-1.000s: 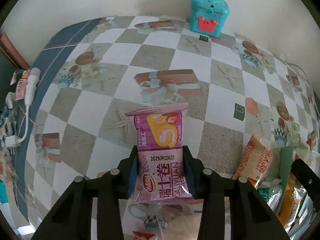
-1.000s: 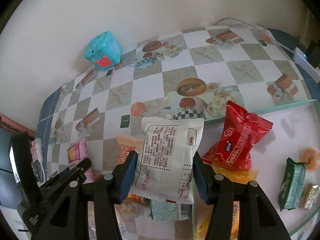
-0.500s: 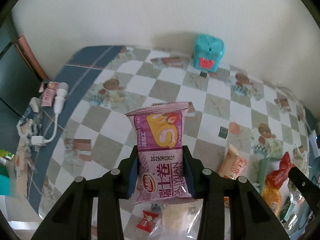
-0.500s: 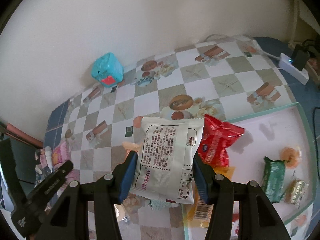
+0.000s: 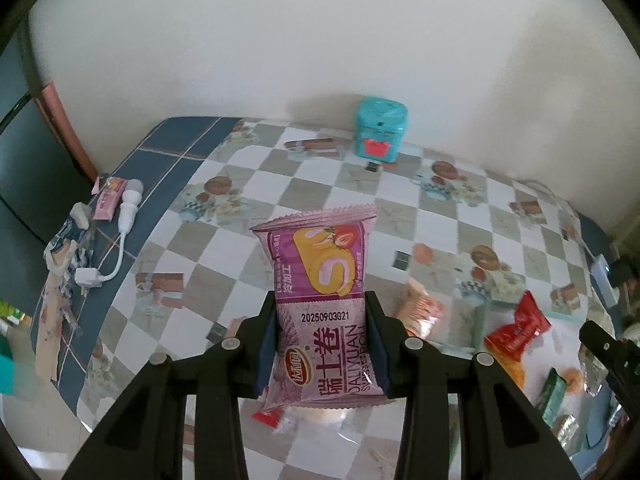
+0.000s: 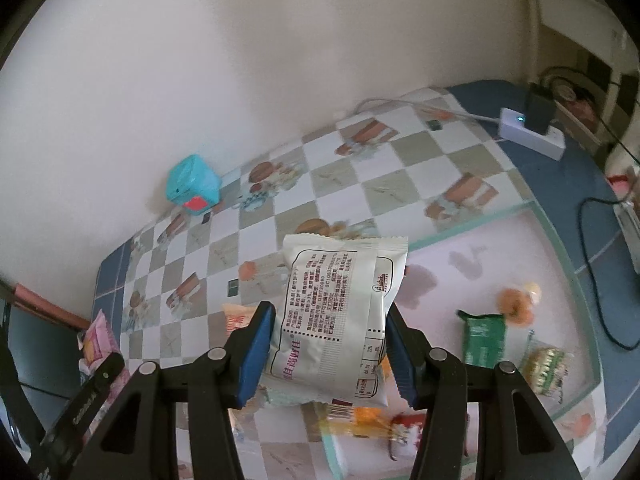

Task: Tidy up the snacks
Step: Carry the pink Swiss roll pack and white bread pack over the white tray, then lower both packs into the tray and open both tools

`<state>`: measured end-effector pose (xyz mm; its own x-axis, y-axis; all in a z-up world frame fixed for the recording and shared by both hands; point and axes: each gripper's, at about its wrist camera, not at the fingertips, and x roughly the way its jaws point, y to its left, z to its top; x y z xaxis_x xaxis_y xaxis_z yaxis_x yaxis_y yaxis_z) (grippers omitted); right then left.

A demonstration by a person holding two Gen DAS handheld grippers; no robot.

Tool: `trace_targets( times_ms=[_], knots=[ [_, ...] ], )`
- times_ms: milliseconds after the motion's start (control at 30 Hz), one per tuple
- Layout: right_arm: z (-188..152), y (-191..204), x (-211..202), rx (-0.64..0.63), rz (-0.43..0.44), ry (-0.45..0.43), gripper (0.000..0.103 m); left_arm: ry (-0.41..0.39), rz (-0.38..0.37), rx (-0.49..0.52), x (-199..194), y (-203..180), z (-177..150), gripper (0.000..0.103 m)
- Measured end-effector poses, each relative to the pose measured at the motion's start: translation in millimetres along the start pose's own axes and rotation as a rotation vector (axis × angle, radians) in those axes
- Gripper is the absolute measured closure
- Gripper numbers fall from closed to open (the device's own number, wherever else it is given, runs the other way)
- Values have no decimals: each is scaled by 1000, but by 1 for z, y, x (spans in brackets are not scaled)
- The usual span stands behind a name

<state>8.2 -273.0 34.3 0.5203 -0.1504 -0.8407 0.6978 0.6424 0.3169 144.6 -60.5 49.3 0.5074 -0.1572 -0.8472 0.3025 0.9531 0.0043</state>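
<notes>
Lower end of the purple pack [image 5: 320,312] hidden between the blue pads; loose sweets under it, a red one [image 5: 267,417] and a clear wrapper, mostly cut off by the left gripper [image 5: 322,344]. Likewise under the white pack [image 6: 340,320]: orange and red wrappers [image 6: 372,420] blurred, half covered by the right gripper [image 6: 330,350]. Small print on the white pack too fine to read. Orange pack [image 5: 418,308] and red pack [image 5: 518,330] smeared, near the tray's left edge. Tray [image 6: 536,216] at the table's near right, holding a green pack [image 6: 482,336], a yellow-green one [image 6: 546,364] and an orange sweet [image 6: 518,302]; its far half bare. Middle of the checked table [image 5: 248,208] open right back to the wall, only a teal box [image 5: 380,132] at the far edge. Left edge cluttered with a white cable and plug [image 5: 120,232] and a pink packet [image 5: 109,198]; far right corner taken by a power strip [image 6: 530,132] with a black adapter and cords. Left fingers closed on the purple pack, held upright above the table, gripper angled steeply down. Right fingers clamped on the white pack, held up over the tray's left edge, angled down too. Tip of the right gripper just visible at the lower right of the left view, well apart from the left one.
</notes>
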Motion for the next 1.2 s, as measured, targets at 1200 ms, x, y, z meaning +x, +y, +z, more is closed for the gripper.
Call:
trace_targets(
  times_ms=[1200],
  knots=[
    [6,-154,18,282,-152,99,46,130,-242,531,11,-228,-97,61]
  ],
)
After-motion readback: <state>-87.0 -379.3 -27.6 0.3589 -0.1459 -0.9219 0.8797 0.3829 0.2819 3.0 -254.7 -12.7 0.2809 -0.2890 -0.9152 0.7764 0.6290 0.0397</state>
